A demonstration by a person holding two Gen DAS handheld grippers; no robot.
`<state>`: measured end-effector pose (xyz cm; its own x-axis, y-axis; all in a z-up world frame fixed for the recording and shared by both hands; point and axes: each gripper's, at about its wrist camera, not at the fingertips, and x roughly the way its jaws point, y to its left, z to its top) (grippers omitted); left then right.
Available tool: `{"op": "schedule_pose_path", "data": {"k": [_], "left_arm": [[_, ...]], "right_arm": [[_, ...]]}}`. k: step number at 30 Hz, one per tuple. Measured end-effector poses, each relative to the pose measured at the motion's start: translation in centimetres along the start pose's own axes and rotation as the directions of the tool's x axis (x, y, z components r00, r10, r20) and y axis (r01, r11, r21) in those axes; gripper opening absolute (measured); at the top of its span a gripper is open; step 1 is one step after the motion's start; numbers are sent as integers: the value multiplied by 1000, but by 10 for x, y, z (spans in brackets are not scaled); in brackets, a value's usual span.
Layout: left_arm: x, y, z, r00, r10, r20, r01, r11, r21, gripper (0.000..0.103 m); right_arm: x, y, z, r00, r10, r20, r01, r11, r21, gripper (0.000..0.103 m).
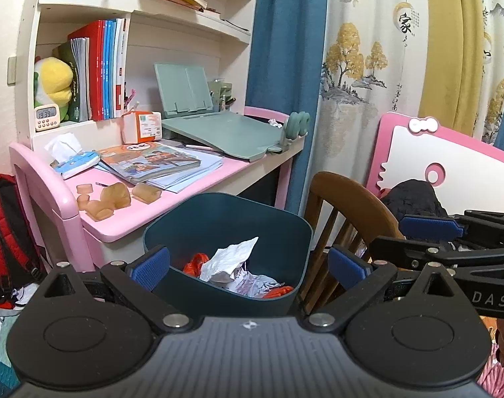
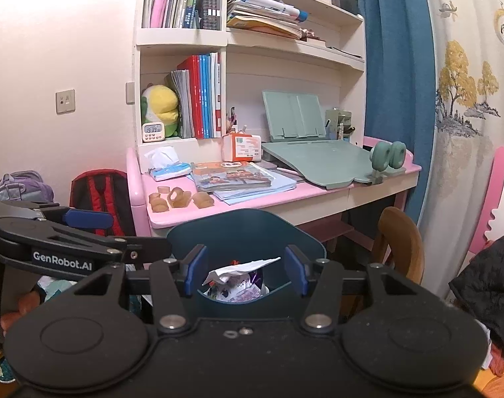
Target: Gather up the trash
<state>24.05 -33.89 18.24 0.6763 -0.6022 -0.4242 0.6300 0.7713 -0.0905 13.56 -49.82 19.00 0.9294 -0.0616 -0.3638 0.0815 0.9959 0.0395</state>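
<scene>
While both grippers, left (image 1: 248, 267) and right (image 2: 245, 270), are gaping empty, paper (image 1: 230, 260) is lying in the bin (image 1: 225, 212).

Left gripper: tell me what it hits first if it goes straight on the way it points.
Most likely the dark teal trash bin. The left gripper is open, and its line runs into the bin's mouth toward the crumpled white paper on top. Depth is unclear, so the near rim could come first.
</scene>
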Motion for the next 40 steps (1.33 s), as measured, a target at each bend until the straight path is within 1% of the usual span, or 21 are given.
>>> {"op": "schedule_pose_path", "data": {"k": [5,16,24,31,40], "left_arm": [[1,-5,-1,1000,3,4,-3,1000,14,102],[3,-8,-7,1000,4,-11,-4,1000,14,102],[0,-11,-10,1000,3,-5,-3,1000,23,102],[-2,-8,-12,1000,-1,-14,1,1000,2,102],[-13,-3,-18,1000,26,0,-26,1000,-12,102]], "right_arm": [[-2,-3,-2,1000,-4,-2,4,1000,15,52],[-5,-1,-9,1000,-20,0,20,1000,20,52],[-8,-1,-11,1000,-27,0,27,999,31,52],[-9,0,-11,1000,-29,-4,29,999,28,52],[-11,7,-13,1000,-17,-3,17,1000,13,52]]}}
